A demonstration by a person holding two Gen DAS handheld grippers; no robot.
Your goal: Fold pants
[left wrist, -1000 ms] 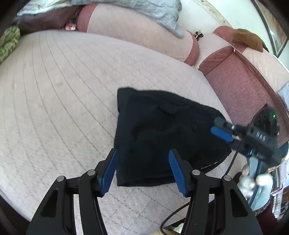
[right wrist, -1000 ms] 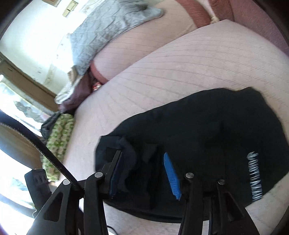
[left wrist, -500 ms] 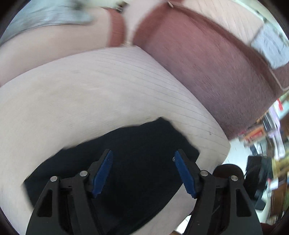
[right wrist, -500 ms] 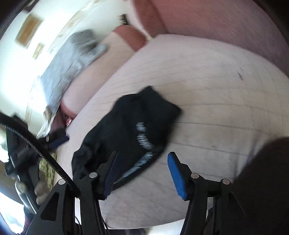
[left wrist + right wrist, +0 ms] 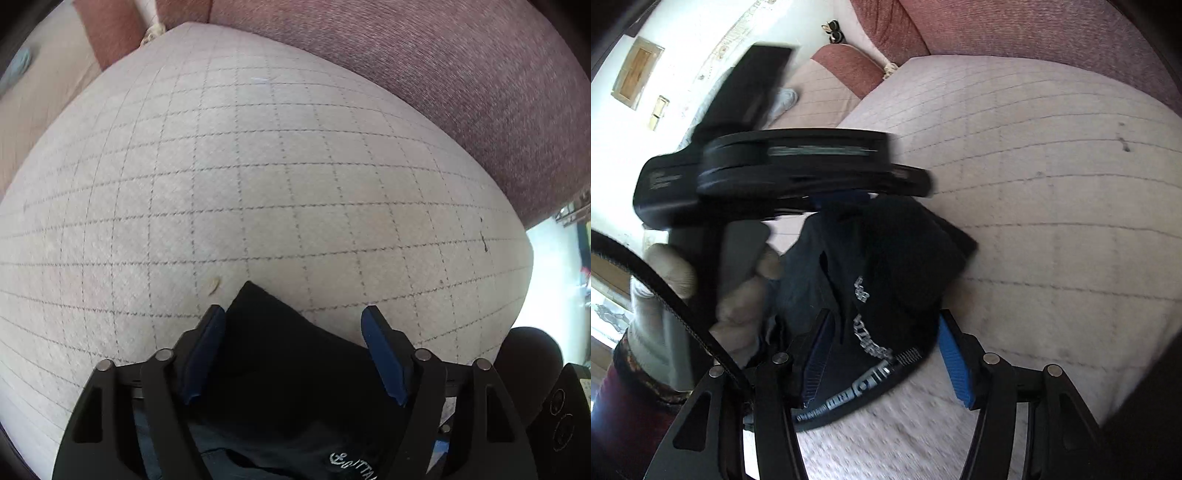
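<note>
The black pants (image 5: pixel 288 373) lie folded in a bundle on the quilted pink cushion (image 5: pixel 258 166). In the left wrist view my left gripper (image 5: pixel 293 325) is open, its blue fingers either side of the bundle's pointed corner. In the right wrist view the pants (image 5: pixel 897 266) show white lettering and a printed waistband. My right gripper (image 5: pixel 882 343) is open around the waistband end. The left gripper's black body (image 5: pixel 783 173), held by a gloved hand (image 5: pixel 665 288), sits over the far side of the bundle.
A dark red sofa back (image 5: pixel 443 74) borders the cushion on the far and right sides. The cushion's edge (image 5: pixel 524 280) drops off at the right. A grey blanket (image 5: pixel 783 99) lies on the far sofa seat.
Both grippers have swung round and come in close over the pants. The bundle now looks smaller and more tightly folded than one second ago. Both grippers stay open.
</note>
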